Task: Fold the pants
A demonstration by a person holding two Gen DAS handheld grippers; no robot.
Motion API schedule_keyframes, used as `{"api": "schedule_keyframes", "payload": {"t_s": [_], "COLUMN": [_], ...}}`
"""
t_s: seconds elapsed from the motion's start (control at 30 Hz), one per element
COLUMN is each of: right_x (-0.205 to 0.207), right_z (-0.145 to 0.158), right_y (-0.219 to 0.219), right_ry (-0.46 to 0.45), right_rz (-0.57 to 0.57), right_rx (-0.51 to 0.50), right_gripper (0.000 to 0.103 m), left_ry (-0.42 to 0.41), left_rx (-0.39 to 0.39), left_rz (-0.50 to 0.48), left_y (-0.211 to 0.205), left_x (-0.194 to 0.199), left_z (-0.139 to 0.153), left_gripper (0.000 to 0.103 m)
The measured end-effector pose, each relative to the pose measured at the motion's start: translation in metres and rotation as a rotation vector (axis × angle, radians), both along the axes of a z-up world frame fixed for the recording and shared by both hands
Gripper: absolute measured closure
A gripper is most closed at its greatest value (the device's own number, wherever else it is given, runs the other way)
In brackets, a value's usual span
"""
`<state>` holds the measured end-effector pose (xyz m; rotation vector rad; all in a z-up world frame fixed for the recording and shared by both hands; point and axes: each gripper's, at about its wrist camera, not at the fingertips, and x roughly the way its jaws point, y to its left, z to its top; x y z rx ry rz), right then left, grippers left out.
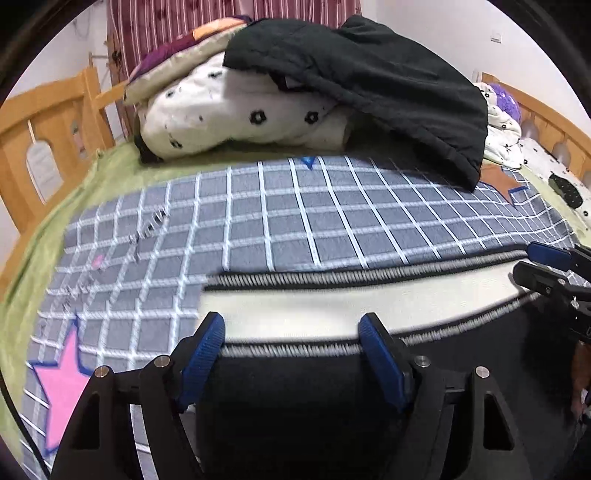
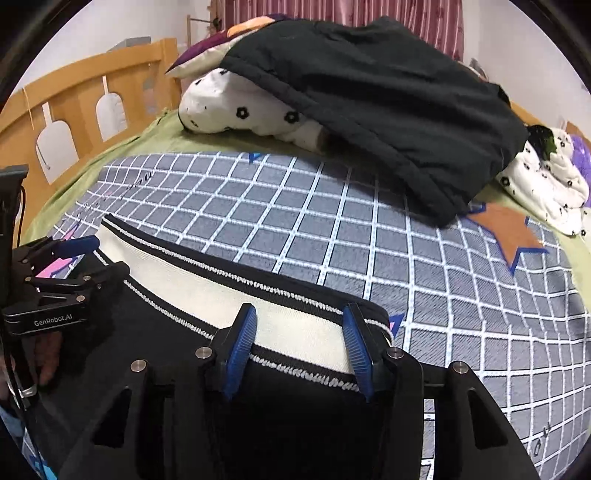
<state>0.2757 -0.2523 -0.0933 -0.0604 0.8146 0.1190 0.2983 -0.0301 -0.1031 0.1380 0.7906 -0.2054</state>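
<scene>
Plaid bedspread (image 1: 332, 206), orange star (image 2: 509, 232) only right-view

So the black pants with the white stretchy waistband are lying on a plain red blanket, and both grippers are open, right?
Not quite. The black pants with the white stretchy waistband lie on a grey blanket with a white grid, not plain red, as the right wrist view shows. The left gripper and right gripper are open.

Home bedroom. A wooden bed frame (image 2: 74, 96) with arched cut-outs surrounds a mattress spread with a grey checked blanket (image 2: 332, 221) bearing star patches; a heaped flower-print quilt (image 1: 236, 118) and striped maroon curtains (image 1: 207, 14) stand behind.
</scene>
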Motion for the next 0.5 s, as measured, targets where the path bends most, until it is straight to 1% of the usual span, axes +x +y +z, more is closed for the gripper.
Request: {"api": "schedule_keyframes", "payload": {"t_s": [0.03, 0.07, 0.13, 0.2, 0.23, 0.33, 0.5], "right_x": [-0.001, 0.0, 0.01, 0.011, 0.011, 0.011, 0.01], "right_z": [0.001, -0.002, -0.019, -0.021, -0.022, -0.022, -0.022], "right_y": [-0.002, -0.003, -0.007, -0.016, -0.018, -0.013, -0.009], "right_ry": [-0.031, -0.043, 0.008, 0.002, 0.01, 0.002, 0.001], "right_rz": [-0.005, -0.014, -0.028, -0.018, -0.019, -0.012, -0.013], "right_rx": [0.019, 0.032, 0.046, 0.122, 0.136, 0.106, 0.084], "right_gripper": [0.055, 0.053, 0.052, 0.051, 0.051, 0.05, 0.049], "left_ry": [-0.011, 0.006, 0.017, 0.013, 0.017, 0.026, 0.03], "left_rx": [-0.004, -0.023, -0.012, -0.036, -0.044, -0.069, -0.057], "left_rz": [0.009, 0.005, -0.005, -0.011, -0.013, -0.017, -0.026], "left_y": [0.001, 0.002, 0.001, 0.003, 0.003, 0.006, 0.005], "left_x": [0.002, 0.005, 0.006, 0.006, 0.007, 0.009, 0.005], "left_z": [0.001, -0.005, -0.015, -0.015, -0.016, -0.017, -0.015], "left_gripper": [0.029, 0.029, 0.027, 0.026, 0.025, 0.025, 0.024]}}
